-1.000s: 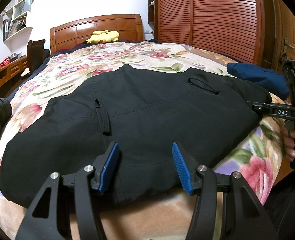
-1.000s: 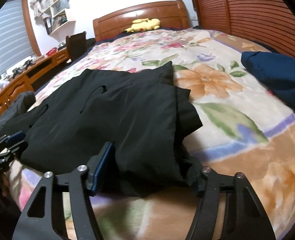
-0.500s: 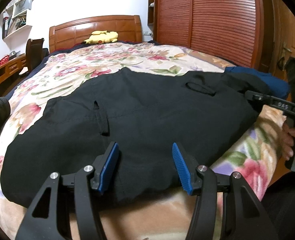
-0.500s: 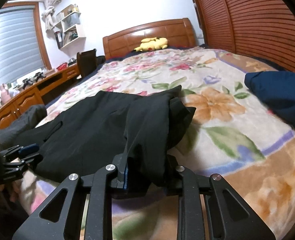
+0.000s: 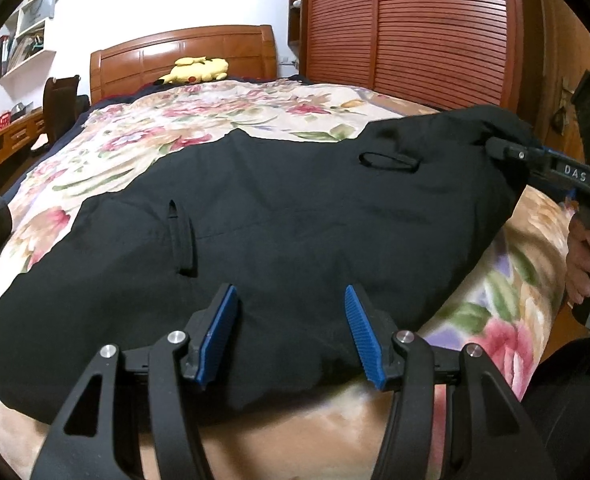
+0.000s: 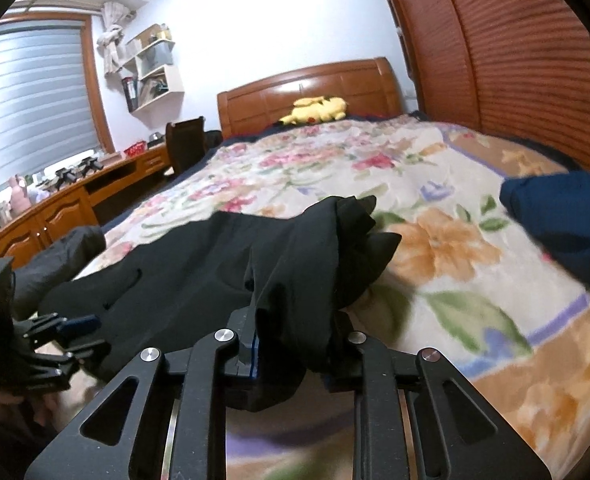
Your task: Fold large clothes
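Note:
A large black garment (image 5: 295, 208) lies spread on the floral bedcover (image 5: 215, 112), with two belt-like loops showing on it. My left gripper (image 5: 290, 292) is open, its blue pads apart just over the garment's near hem. In the right wrist view my right gripper (image 6: 295, 332) is closing, and its pads press on the bunched right edge of the black garment (image 6: 199, 256), which is raised off the bed. The left wrist view shows the right gripper (image 5: 507, 148) at the far right with a hand on its handle. The left gripper (image 6: 67, 324) appears at the left of the right wrist view.
A folded navy garment (image 6: 563, 208) lies on the bed to the right. A yellow plush toy (image 5: 197, 72) rests by the headboard. Another dark garment (image 6: 63, 248) sits at the bed's left edge. Slatted wardrobe doors (image 5: 415, 32) run along the right, a wooden desk (image 6: 55, 208) along the left.
My right gripper has shut on the garment's right edge and lifted it, so the cloth bunches up. The left gripper has stayed open in the same place.

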Motion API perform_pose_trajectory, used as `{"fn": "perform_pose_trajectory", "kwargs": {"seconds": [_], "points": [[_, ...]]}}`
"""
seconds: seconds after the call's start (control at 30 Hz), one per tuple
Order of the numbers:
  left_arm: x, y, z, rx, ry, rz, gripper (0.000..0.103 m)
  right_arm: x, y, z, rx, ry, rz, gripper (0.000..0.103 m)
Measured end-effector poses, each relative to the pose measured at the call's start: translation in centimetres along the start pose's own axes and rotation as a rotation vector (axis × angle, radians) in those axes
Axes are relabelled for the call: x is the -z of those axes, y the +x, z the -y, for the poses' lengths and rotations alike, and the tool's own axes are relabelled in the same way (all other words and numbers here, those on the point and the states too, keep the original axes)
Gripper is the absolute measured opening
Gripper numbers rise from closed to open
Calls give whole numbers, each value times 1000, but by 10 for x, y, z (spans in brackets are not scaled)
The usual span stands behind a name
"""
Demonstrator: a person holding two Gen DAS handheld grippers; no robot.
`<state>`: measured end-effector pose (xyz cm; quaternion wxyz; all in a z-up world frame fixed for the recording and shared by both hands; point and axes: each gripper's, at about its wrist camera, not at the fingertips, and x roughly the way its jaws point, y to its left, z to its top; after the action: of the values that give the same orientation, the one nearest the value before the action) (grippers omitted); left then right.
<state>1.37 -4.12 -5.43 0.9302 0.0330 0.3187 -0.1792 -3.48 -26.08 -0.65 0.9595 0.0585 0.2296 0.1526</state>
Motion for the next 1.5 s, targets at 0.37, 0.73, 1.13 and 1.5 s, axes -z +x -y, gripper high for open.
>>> {"fn": "perform_pose_trajectory", "kwargs": {"seconds": [0.37, 0.73, 1.13, 1.5], "points": [[-3, -30, -29, -8, -47, 41, 55, -51, 1, -62, -43, -169, 38, 17], [5, -86, -90, -61, -127, 137, 55, -75, 30, -168, -150, -379, 26, 16], [36, -133, -169, -176, -264, 206, 55, -47, 90, -283, -358, -506, -51, 16], [51, -144, -184, -215, -281, 216, 55, -11, 113, -307, -417, -449, -222, 47]]}}
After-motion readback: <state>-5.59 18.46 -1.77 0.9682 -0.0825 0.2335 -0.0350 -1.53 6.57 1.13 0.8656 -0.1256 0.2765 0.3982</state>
